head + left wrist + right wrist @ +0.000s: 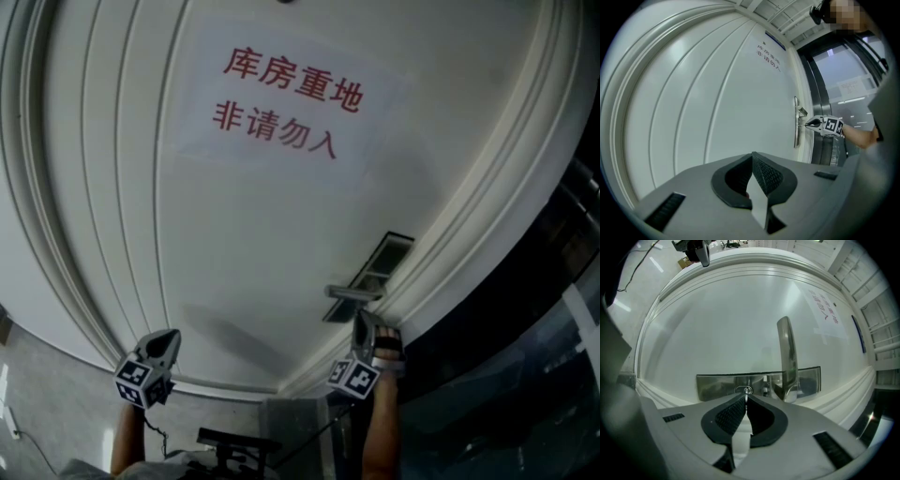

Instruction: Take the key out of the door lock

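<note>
Silvery metal key [746, 394]: seated in lock cylinder [743, 390] of white door [717, 324], pinched between the closed jaws of right gripper [746, 402], withdrawal not yet done; left gripper [751, 157] closed, empty, well clear of the lock.

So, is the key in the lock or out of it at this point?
In. In the right gripper view the key runs from the shut right gripper tips into the keyhole of the lock plate.
</note>
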Tool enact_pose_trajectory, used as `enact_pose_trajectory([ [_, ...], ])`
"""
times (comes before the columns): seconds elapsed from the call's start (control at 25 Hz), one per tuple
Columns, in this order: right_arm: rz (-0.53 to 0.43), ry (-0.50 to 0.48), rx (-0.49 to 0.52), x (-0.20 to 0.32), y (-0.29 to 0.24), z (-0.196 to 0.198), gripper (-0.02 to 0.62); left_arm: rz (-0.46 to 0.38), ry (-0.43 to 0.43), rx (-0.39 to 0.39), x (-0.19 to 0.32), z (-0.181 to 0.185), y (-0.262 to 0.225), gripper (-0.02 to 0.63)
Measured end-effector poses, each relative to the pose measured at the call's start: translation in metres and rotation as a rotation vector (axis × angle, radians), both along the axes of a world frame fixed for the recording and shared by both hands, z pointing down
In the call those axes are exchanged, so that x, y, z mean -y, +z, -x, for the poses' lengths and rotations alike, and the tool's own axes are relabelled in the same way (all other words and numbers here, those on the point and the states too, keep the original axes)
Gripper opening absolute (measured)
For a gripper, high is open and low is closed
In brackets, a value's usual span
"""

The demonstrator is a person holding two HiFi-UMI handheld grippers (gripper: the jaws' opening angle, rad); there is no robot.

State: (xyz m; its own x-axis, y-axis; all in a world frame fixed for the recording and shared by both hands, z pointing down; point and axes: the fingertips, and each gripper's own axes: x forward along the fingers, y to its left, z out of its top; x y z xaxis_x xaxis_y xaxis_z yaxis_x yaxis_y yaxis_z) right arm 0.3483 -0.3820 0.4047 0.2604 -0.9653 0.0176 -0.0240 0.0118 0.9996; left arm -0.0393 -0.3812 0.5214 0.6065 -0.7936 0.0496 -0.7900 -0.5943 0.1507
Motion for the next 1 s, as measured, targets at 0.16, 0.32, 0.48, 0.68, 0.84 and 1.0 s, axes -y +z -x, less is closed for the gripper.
enact_pose_trajectory([
  [0.16, -0.003, -0.007, 0.019, -0.0016, 0.0012, 0.0016, 0.020, 0.001, 0.006, 0.003, 0.0000, -0.0005, 0.0014, 0.005],
  [0.32, -0.006, 0.001, 0.005, -0.0004, 0.0008, 0.0005, 0.021, 0.000, 0.010, 0.004, -0.0005, -0.0023, 0.0016, 0.005],
  [0.48, -0.001, 0.004, 0.000, -0.0003, 0.0017, -0.0003, 0.021, -0.001, 0.008, 0.008, -0.0018, 0.0002, 0.0008, 0.005],
  [0.68, -0.002, 0.005, -0.010, 0.0012, 0.0007, 0.0003, 0.021, -0.003, 0.004, 0.003, -0.0005, 0.0022, 0.0010, 0.005],
  [0.84, 0.002, 0.009, -0.011, -0.0004, 0.0016, -0.0002, 0.021, -0.007, 0.006, 0.004, -0.0029, 0.0023, -0.0005, 0.005],
  [1.0, -0.004, 0.009, 0.005, -0.0084, -0.0005, 0.0015, 0.021, -0.009, 0.015, 0.006, -0.0090, 0.0009, -0.0034, 0.005],
])
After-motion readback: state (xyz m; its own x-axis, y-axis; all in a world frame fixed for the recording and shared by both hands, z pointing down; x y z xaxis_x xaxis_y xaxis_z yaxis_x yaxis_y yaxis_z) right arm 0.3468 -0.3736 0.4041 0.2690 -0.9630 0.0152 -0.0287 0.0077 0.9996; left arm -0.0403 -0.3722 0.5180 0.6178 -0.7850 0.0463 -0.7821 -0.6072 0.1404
